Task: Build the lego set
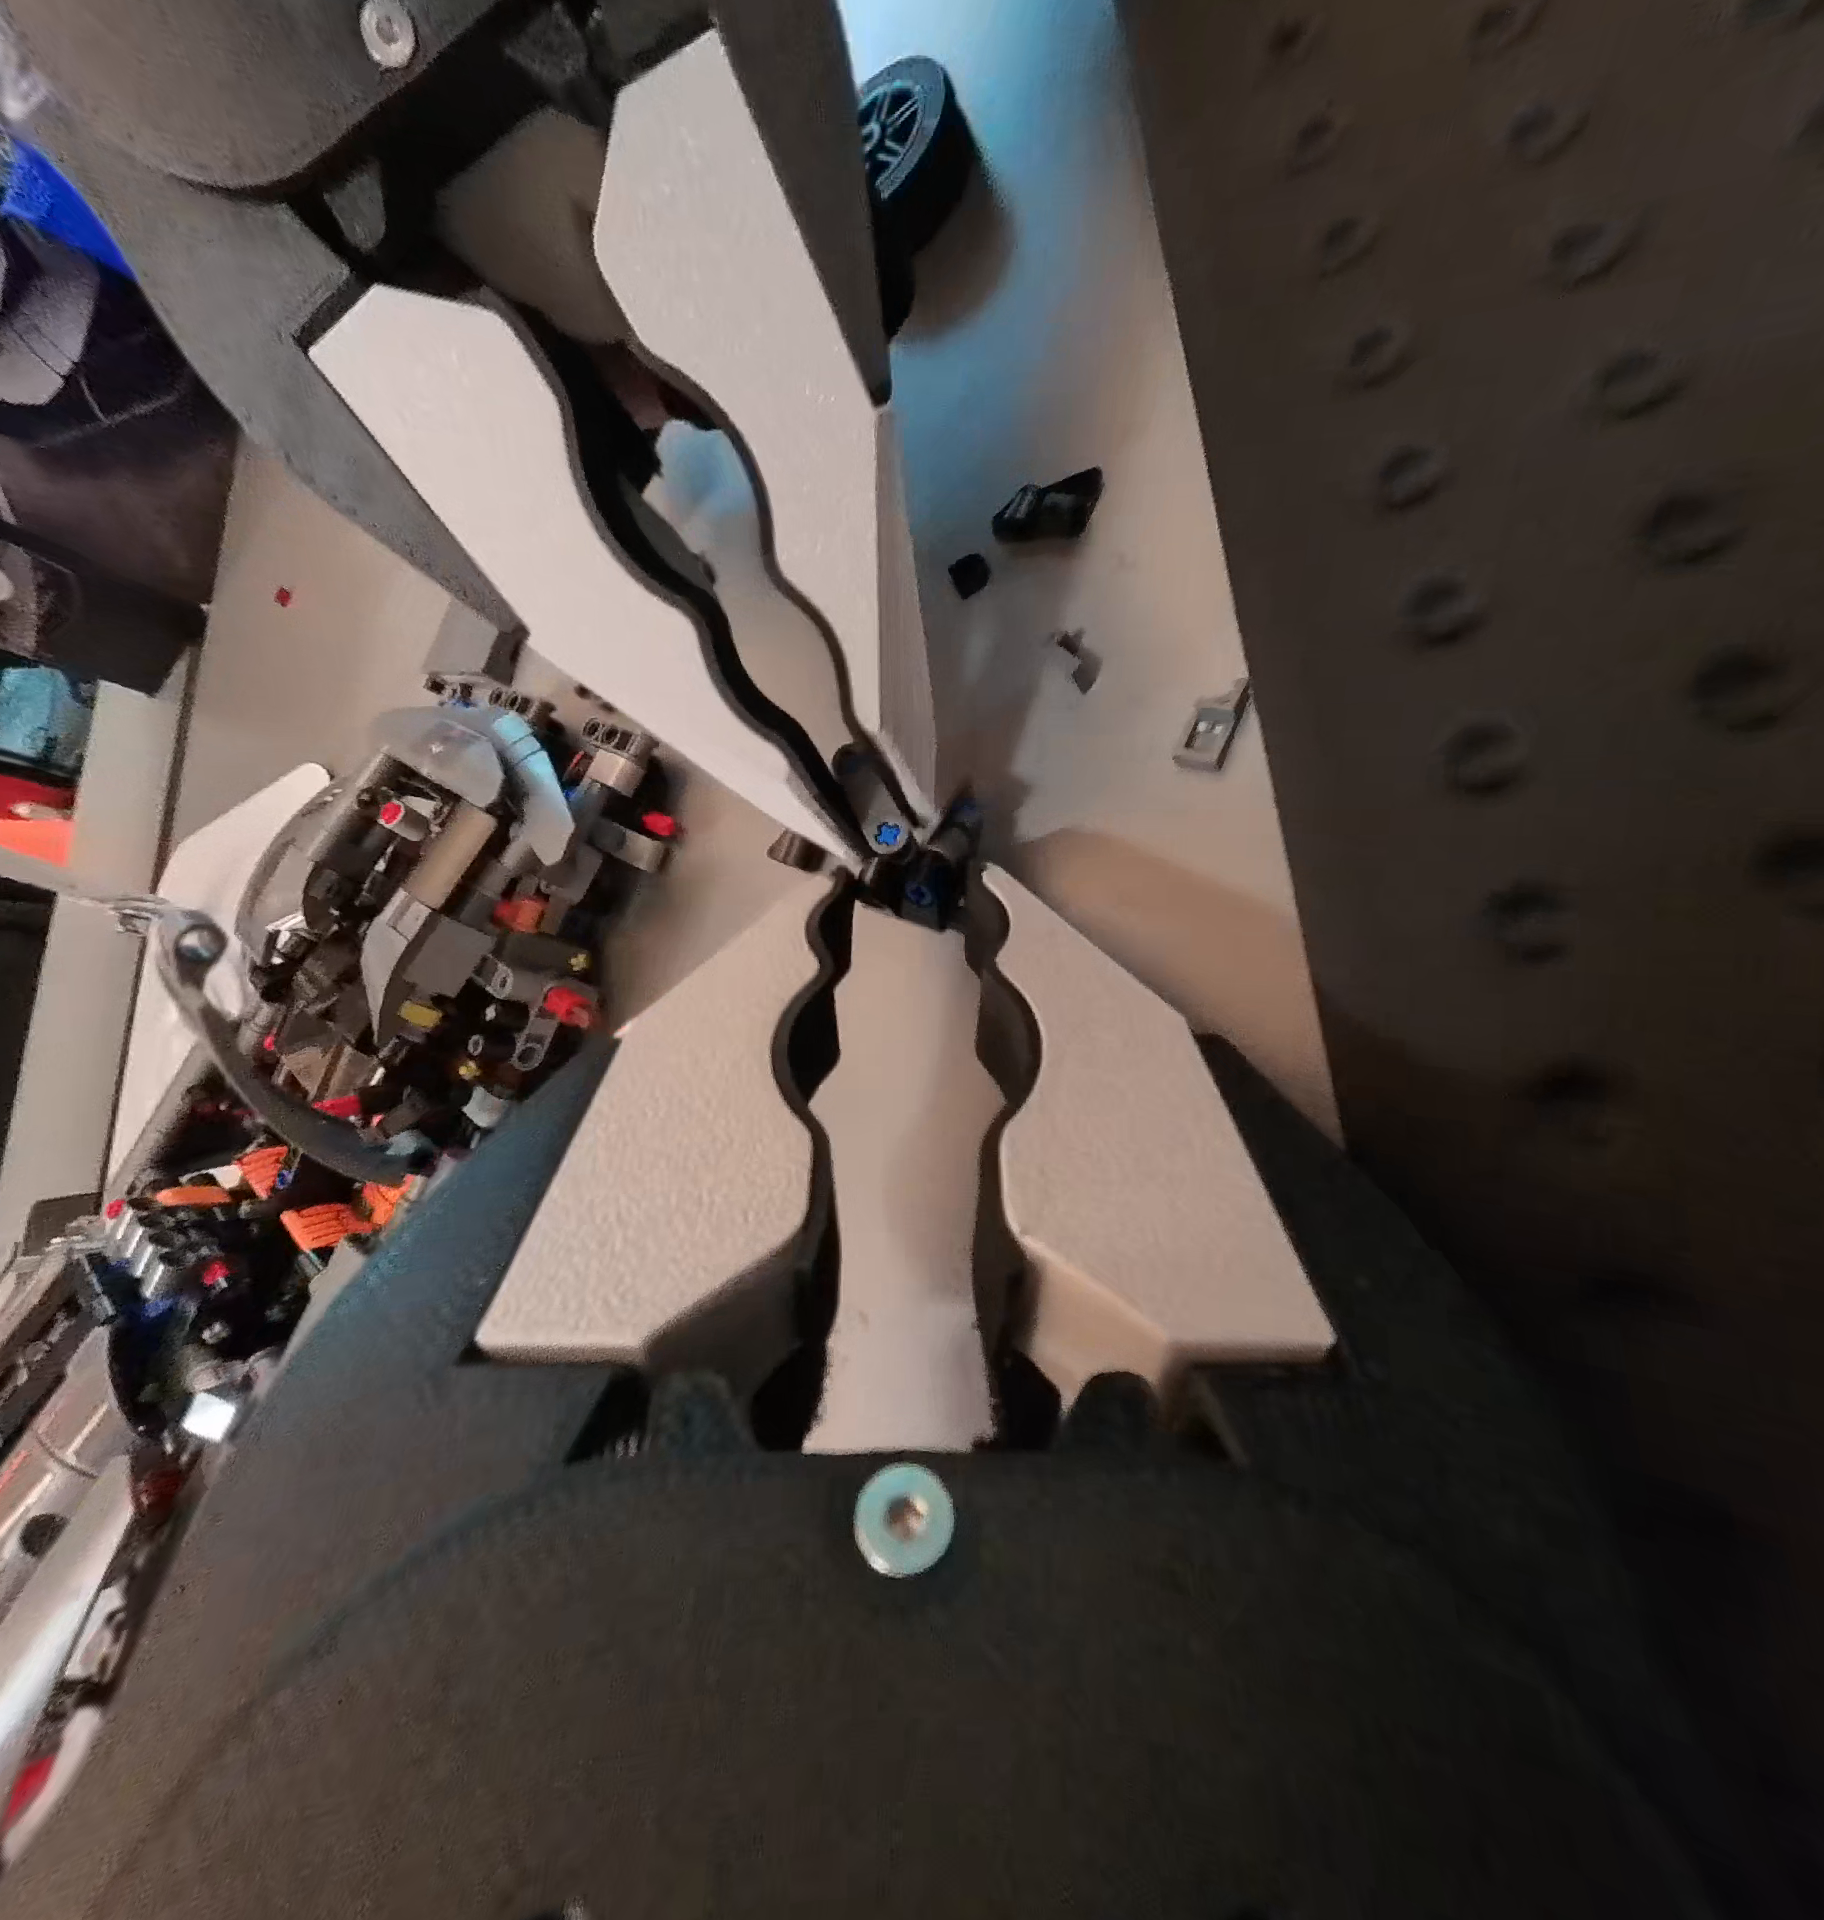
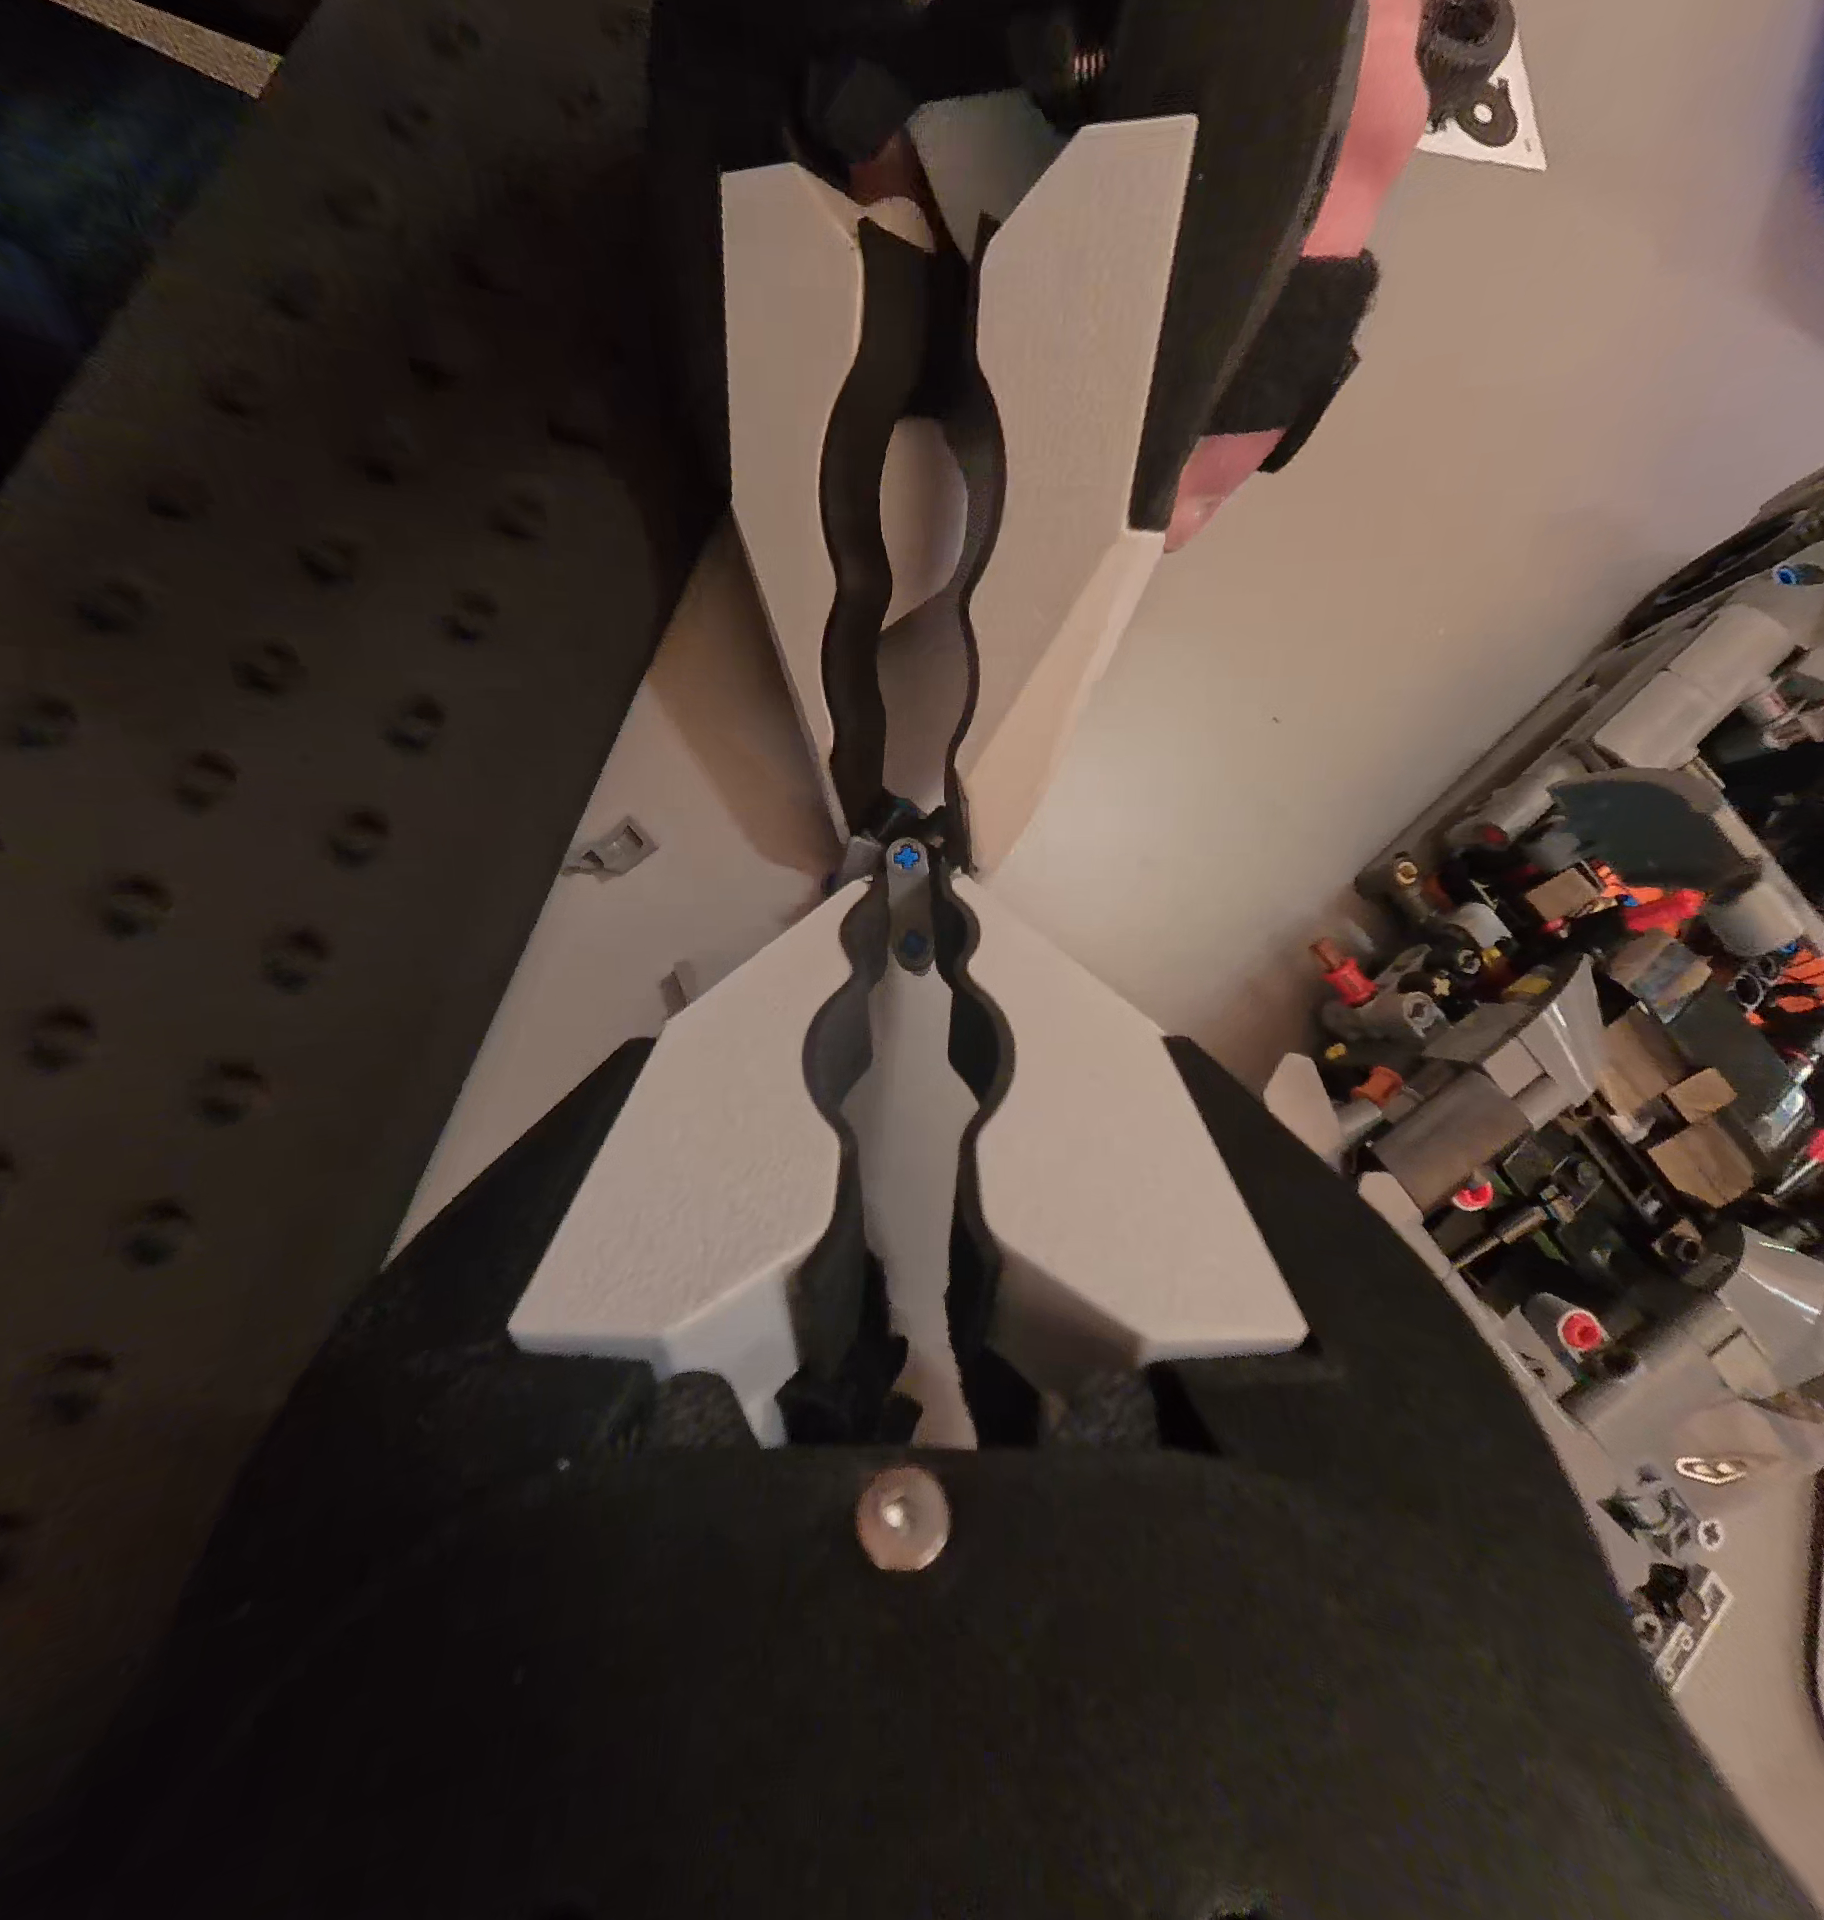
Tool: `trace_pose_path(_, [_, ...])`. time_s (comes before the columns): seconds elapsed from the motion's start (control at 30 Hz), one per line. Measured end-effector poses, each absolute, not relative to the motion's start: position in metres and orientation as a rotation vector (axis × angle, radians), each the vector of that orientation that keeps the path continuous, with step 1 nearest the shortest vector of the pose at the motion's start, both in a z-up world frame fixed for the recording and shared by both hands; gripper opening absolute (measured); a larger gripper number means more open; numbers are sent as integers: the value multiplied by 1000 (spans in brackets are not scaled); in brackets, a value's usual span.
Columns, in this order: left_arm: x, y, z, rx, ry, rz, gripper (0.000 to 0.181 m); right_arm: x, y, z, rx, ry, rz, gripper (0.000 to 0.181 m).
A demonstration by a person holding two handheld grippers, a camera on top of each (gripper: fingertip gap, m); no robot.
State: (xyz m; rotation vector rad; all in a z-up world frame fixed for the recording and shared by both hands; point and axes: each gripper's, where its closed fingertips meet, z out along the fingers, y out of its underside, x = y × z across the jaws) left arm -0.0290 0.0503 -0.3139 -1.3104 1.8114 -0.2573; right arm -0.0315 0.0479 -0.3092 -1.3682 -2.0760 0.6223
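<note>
My two grippers meet tip to tip above the white table. My left gripper (image 1: 913, 899) is shut on a small black lego piece (image 1: 929, 896) with a blue pin. My right gripper (image 2: 908, 925) is shut on a short grey lego beam (image 2: 908, 899) that carries a blue cross axle and a blue pin. The two pieces touch where the tips meet. The right gripper enters the left wrist view from the upper left (image 1: 866, 805). The left gripper enters the right wrist view from the top (image 2: 913, 821). The partly built grey lego car (image 1: 420, 914) lies to the side (image 2: 1614, 1039).
A black wheel (image 1: 913, 135), small black pieces (image 1: 1048, 504) and grey pieces (image 1: 1214, 717) lie loose on the table. A dark dimpled panel (image 2: 212, 727) borders the table on one side. A person's hand (image 2: 1344, 208) holds the left gripper.
</note>
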Motion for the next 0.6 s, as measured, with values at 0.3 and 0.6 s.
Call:
trace_pose_path(0.3, [-31,52,-320,-1421,1800,-383,16,-23,48,-313,-1462,-2089,686,11])
trace_pose_path(0.6, [-32,58,-320,-1541,1745,-471,15,-26,47,-319,-1557,-2068,712,35])
